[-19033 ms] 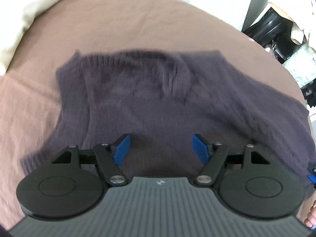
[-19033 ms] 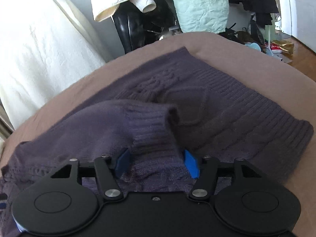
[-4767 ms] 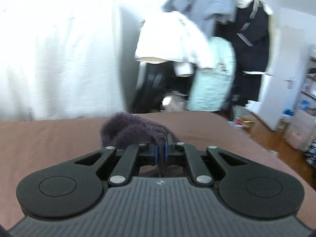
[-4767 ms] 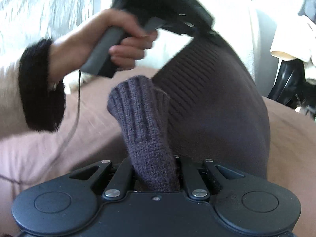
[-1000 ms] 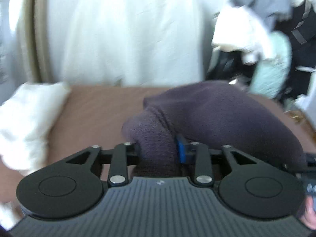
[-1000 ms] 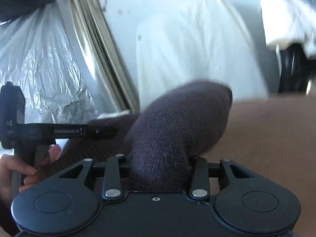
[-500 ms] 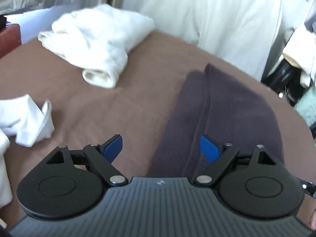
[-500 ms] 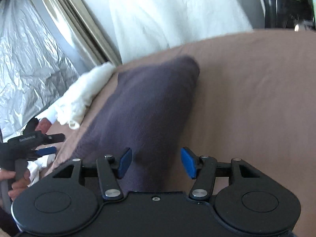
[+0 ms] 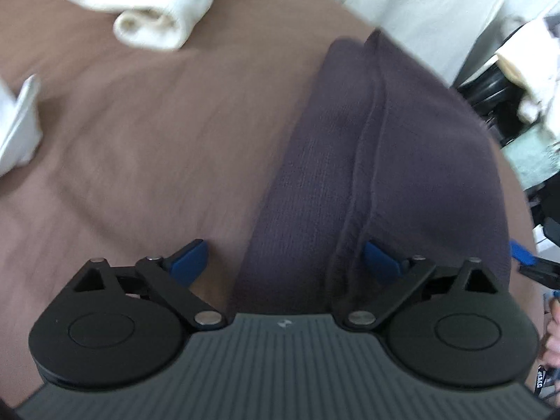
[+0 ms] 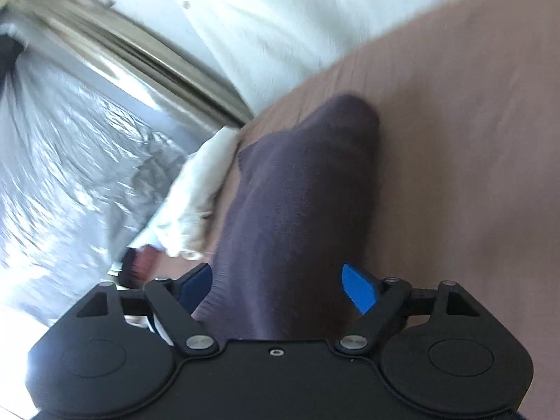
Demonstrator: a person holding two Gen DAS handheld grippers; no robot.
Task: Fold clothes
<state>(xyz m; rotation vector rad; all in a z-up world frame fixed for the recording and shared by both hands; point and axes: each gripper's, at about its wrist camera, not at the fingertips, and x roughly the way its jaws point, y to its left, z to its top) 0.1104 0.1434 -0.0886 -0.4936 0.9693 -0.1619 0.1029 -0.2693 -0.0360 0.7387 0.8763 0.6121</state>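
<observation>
A dark purple knit sweater (image 9: 402, 161) lies folded into a long strip on the brown bed cover (image 9: 140, 147). My left gripper (image 9: 285, 262) is open just above the strip's near end, one blue pad on each side of its left half. In the right wrist view the same sweater (image 10: 301, 210) runs away from my right gripper (image 10: 278, 285), which is open over its other end and holds nothing. The right gripper's blue tip (image 9: 523, 253) shows at the right edge of the left wrist view.
A rolled white garment (image 9: 147, 10) lies on the bed at the far left, and another white cloth (image 9: 17, 126) at the left edge. White fabric (image 10: 196, 192) lies beside the sweater in the right wrist view. A white curtain (image 10: 315, 17) and clutter stand beyond the bed.
Both grippers were shut on the sweater one second ago, have let go of it and now hover open over the laid-down strip. Both views have tilted further down since half a second ago.
</observation>
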